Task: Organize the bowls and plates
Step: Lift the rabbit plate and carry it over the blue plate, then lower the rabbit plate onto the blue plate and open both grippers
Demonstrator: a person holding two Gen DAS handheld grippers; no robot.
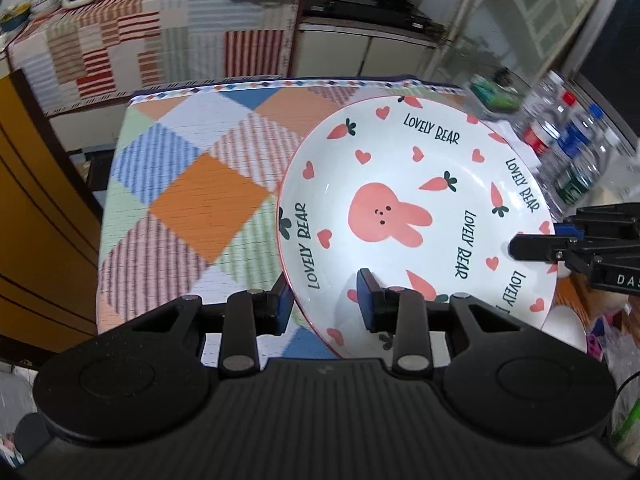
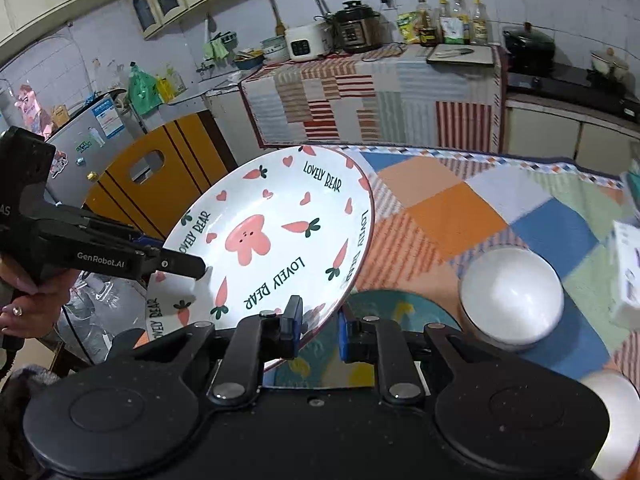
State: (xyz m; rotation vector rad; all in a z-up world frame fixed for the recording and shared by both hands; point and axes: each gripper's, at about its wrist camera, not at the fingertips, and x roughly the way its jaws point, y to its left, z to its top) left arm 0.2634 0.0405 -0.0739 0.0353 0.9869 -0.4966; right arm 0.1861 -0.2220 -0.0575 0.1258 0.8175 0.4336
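White rabbit plate pinched at opposite rims by left claw and right claw.
Below lies the checked-cloth bench, kitchen behind.

Both wrist cameras look steeply down, close over the shared bunny plate, checked tablecloth toward 12 o'clock.

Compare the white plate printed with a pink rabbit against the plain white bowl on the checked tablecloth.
The white plate printed with a pink rabbit is wide, shallow and covered in carrots, hearts and lettering; the plain white bowl is smaller and unpatterned. The plate is tilted, clamped at its rim by the left gripper and right gripper; the bowl rests on the checked tablecloth. Both are glossy white.
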